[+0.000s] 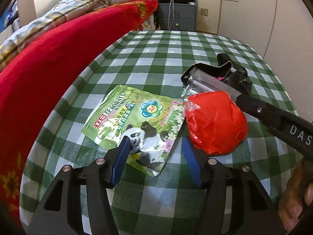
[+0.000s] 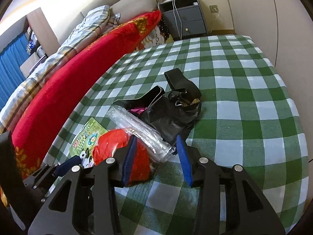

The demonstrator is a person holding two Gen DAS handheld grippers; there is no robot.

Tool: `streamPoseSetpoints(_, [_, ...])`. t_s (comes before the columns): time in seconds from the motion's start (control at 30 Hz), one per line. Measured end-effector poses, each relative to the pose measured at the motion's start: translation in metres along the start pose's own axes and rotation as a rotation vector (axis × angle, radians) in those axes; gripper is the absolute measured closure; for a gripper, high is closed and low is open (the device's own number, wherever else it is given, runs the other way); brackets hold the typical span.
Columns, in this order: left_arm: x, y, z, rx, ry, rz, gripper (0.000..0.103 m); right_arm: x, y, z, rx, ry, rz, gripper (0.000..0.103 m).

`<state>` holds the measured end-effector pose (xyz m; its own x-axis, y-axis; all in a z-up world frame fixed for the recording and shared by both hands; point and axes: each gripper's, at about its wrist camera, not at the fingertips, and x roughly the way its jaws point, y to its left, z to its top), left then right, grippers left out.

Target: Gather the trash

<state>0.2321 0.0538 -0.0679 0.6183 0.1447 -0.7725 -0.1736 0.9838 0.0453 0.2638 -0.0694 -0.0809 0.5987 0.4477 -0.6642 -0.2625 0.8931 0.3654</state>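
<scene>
On the green checked table [image 1: 156,45] lie a green panda pouch [image 1: 135,123], a crumpled red plastic wrapper [image 1: 215,123], a clear plastic wrapper [image 2: 140,131] and an open black trash bag [image 2: 170,109]. My left gripper [image 1: 156,143] is open, its jaws standing either side of the pouch's near corner. My right gripper [image 2: 156,146] is open just above the table, its jaws either side of the clear wrapper's near end, with the red wrapper [image 2: 121,148] by its left finger. The right gripper's arm [image 1: 273,117] crosses the left wrist view, where the black bag [image 1: 230,74] lies behind it.
A bed with a red blanket [image 1: 49,68] runs along the table's left edge. A grey nightstand [image 1: 177,11] stands beyond the table's far end. White cupboard doors [image 2: 273,9] line the right side. The table's right half [image 2: 244,98] is bare cloth.
</scene>
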Motion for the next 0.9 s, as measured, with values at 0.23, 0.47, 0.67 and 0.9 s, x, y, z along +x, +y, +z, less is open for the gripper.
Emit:
streamPoseSetpoints(0.23, [-0.002, 0.003, -0.003, -0.023, -0.010, -0.002, 0.072, -0.005, 0.011, -0.004, -0.059, 0.000, 0.033, 0.096])
streamPoseSetpoints(0.47, [-0.018, 0.007, -0.008, -0.057, -0.066, -0.001, 0.097, -0.035, 0.019, -0.008, -0.068, -0.020, 0.025, 0.101])
streamPoseSetpoints(0.67, [-0.059, 0.017, -0.009, -0.087, -0.164, -0.011, 0.102, -0.087, 0.030, -0.013, -0.123, -0.067, -0.011, 0.101])
streamPoseSetpoints(0.9, [-0.098, 0.015, -0.017, -0.064, -0.228, -0.070, 0.103, -0.144, 0.026, -0.031, -0.101, -0.109, -0.035, 0.101])
